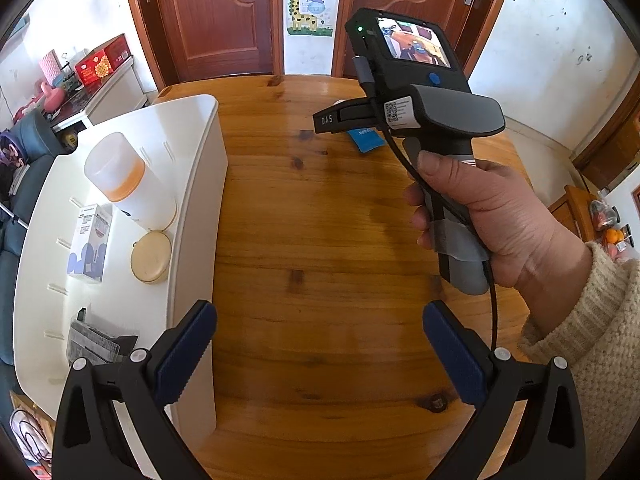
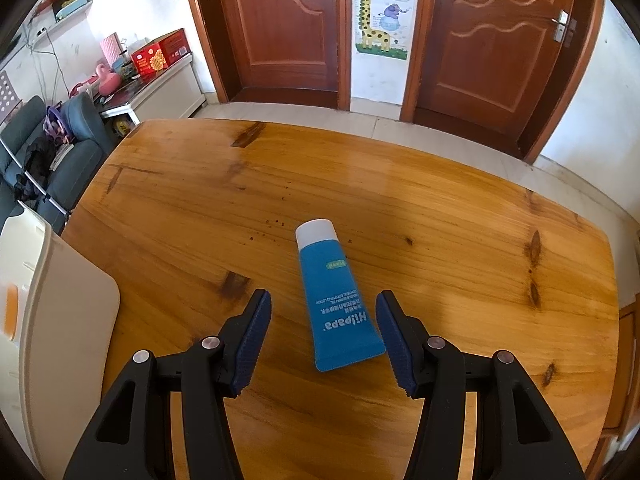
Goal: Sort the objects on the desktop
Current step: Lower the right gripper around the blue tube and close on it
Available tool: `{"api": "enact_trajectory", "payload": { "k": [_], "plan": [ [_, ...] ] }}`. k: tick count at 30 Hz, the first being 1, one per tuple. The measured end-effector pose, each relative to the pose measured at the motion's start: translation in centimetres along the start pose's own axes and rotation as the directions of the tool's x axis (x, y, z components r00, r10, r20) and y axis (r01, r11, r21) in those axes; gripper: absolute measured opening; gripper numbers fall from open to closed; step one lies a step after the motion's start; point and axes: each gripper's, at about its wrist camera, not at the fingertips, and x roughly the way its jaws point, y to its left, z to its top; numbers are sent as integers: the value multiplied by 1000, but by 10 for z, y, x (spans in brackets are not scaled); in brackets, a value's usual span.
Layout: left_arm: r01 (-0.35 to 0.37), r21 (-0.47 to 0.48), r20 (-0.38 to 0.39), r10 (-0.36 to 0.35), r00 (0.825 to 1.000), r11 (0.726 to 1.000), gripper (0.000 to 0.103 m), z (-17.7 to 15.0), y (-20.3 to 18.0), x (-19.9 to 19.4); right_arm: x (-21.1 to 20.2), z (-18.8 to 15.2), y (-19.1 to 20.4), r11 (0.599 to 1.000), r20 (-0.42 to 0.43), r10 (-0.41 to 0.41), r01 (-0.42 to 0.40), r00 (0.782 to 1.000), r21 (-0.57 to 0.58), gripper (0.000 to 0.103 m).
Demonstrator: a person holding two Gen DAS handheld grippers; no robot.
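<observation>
Glossy varnished wood table [image 2: 400, 208] (knotty), smooth plastic tube [image 2: 340, 300], white bin [image 1: 200, 200]

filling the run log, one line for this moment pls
right tool: open, straddling blue Hipapa tube | left tool: open, empty | white bin: bottle, box, round lid

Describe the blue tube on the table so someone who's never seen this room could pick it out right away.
On the wooden table, right of the white bin, the blue tube lies flat between the open fingers of the right gripper. Its white cap points toward the doors, and it is the only loose item on the bare wood.
</observation>
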Motion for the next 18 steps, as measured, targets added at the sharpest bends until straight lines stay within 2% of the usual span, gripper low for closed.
{"api": "enact_trajectory", "payload": {
  "k": [18],
  "plan": [
    [-5, 13, 15, 5, 1000, 1000, 103, 0, 0, -4, 14, 2, 5, 1000, -24, -18, 19, 1000, 8, 54]
  ]
}}
